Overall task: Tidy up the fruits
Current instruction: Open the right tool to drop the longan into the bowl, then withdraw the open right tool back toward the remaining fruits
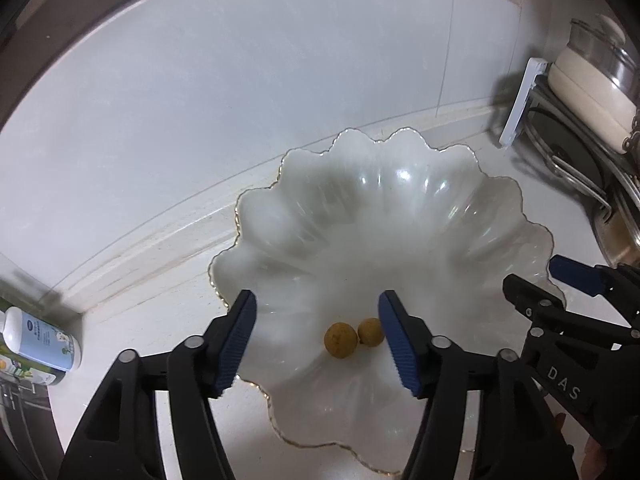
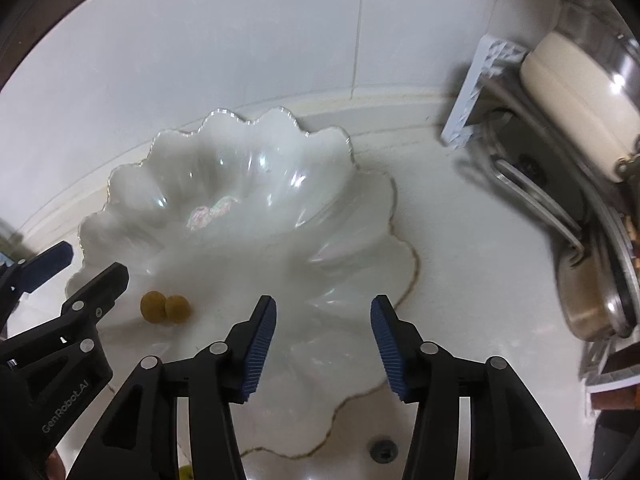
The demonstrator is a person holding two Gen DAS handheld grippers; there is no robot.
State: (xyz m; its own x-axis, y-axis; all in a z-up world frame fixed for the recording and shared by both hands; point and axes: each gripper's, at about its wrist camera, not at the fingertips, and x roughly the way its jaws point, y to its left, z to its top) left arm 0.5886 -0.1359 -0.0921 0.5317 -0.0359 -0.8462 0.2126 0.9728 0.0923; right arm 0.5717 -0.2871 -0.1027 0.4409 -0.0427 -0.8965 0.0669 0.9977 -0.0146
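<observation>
While both grippers hang spread and empty, two small yellow-brown fruits (image 1: 354,338) lie touching in a scalloped glass bowl (image 1: 460,216).

The fruits sit just ahead of the left gripper (image 1: 316,344), beside its right finger; the right gripper (image 2: 323,350) hovers over the bowl's near rim, fruits off to its left.

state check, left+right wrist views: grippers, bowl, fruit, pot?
left gripper: open, nothing between pads
right gripper: open, empty
scalloped glass bowl: upright on counter, holds two fruits
two small brown fruits: in bowl, touching each other
lidded pot: lid on
</observation>
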